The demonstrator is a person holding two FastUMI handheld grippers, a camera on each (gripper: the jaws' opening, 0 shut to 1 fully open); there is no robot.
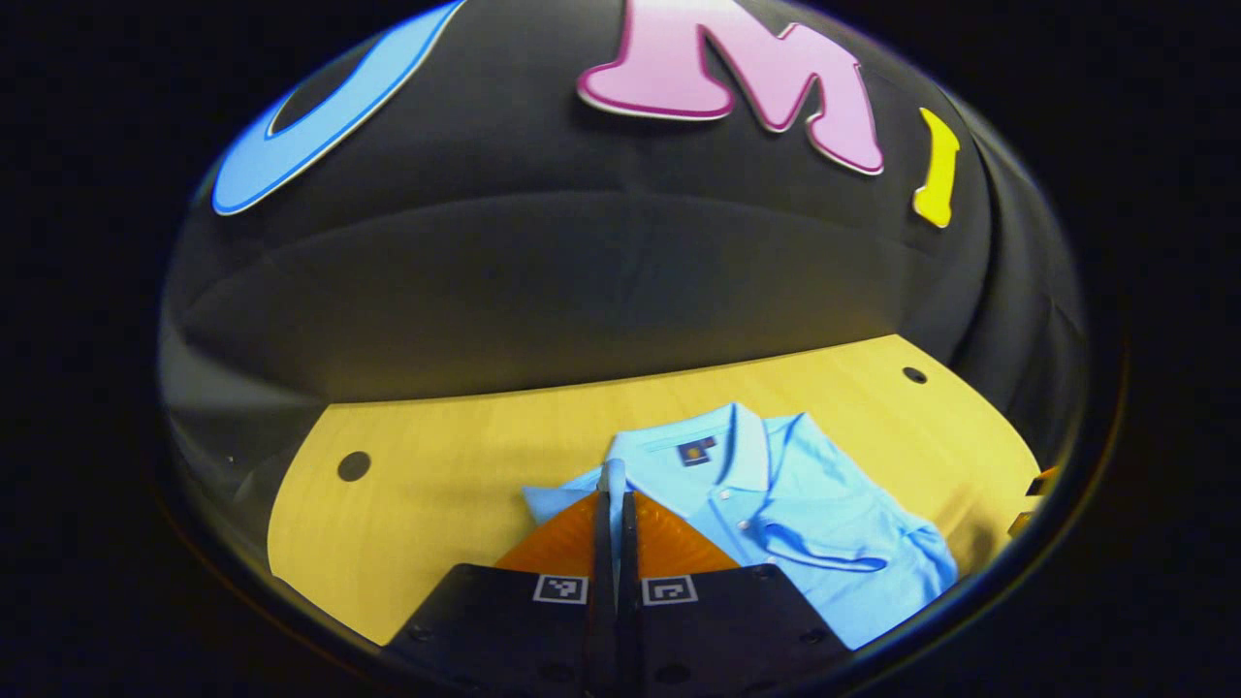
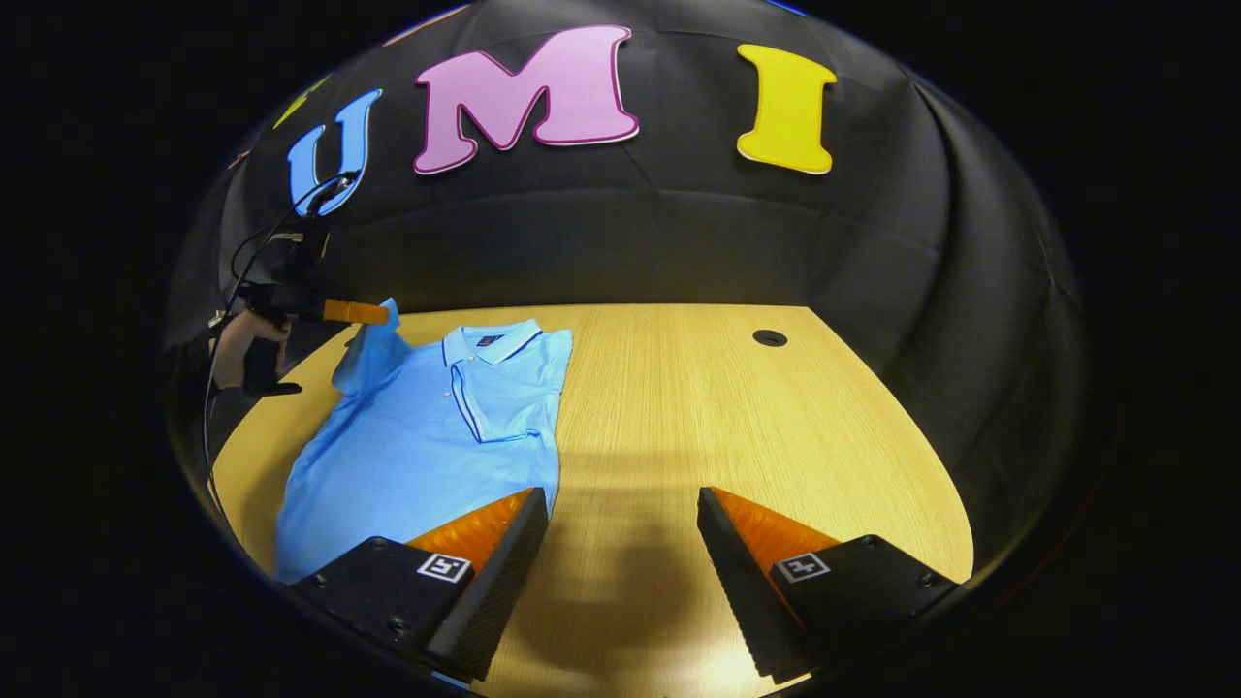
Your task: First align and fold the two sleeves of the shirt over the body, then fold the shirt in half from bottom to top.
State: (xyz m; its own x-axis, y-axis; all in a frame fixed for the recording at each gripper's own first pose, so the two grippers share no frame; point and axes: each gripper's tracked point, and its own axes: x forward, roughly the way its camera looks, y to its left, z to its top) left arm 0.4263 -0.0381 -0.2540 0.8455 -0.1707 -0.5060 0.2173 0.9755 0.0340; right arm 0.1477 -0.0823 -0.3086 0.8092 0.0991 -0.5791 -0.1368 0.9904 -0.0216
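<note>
Now the left claw is clenched on one sleeve of the light blue polo shirt, lifted off the wooden table; the other sleeve already lies folded. Next, I judge, carry it over the body. The right claw hangs released.

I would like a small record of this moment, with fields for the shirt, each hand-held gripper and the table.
shirt: light blue polo shirt, lying flat on the table, collar toward the booth wall
left sleeve: lifted off the table, pinched by the left hand-held gripper
right sleeve: already folded over the body
right hand-held gripper: open, above bare table beside the shirt's hem
table: light wood, with a round hole
</note>
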